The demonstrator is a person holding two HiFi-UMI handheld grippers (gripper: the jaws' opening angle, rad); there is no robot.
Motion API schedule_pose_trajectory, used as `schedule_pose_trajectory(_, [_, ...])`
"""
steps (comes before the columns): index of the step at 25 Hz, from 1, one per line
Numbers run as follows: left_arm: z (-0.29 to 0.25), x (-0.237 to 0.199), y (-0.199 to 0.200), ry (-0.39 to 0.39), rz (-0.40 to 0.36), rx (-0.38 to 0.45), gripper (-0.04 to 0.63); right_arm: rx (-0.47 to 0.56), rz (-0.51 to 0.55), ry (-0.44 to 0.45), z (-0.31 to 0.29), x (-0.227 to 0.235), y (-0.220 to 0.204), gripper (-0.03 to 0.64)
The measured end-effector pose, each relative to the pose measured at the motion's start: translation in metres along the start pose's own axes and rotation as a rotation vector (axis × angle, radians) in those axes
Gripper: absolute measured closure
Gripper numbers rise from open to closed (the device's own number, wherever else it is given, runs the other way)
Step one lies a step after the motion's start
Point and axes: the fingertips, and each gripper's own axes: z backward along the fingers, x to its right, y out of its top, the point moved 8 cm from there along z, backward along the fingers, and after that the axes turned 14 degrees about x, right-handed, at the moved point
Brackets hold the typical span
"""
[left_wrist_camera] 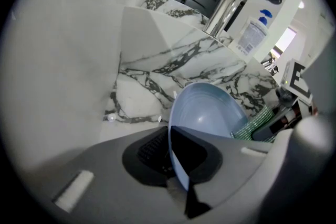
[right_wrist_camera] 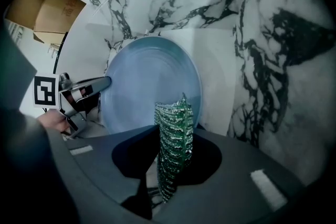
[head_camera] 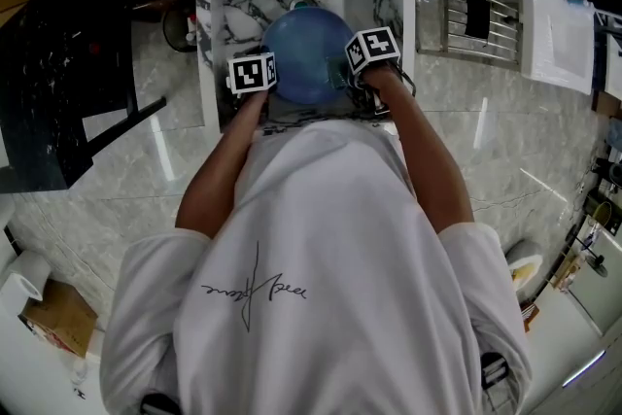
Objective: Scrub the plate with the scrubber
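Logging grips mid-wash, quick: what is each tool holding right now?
Left tool: closed on the blue plate, at its rim.
Right tool: closed on the green scrubber.

The person leans in with both bare arms stretched forward and down, left forearm (head_camera: 219, 175) and right forearm (head_camera: 428, 160) drawing close together. The left tool (left_wrist_camera: 181, 165) is clamped on the rim of a round pale-blue plate (right_wrist_camera: 147, 81) held on edge. The right tool (right_wrist_camera: 170, 165) pinches a green mesh scrubber (right_wrist_camera: 173, 134) upright, near the plate's face.

Head view looks steeply down over the shoulders, sink (head_camera: 208, 24) at 12 o'clock; both gripper views sit close, sharing the blue plate (right_wrist_camera: 147, 81).
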Motion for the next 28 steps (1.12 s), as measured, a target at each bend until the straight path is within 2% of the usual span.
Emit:
schedule_pose_trajectory(12, [0.000,0.000,-0.001,-0.001,0.007,-0.001,0.554,-0.059,-0.039,0.077,-0.010,-0.008,-0.008,0.558])
schedule_pose_trajectory(28, [0.001,0.000,-0.002,-0.005,0.013,0.003,0.554,-0.076,-0.107,0.169,-0.024,-0.022,-0.016,0.558])
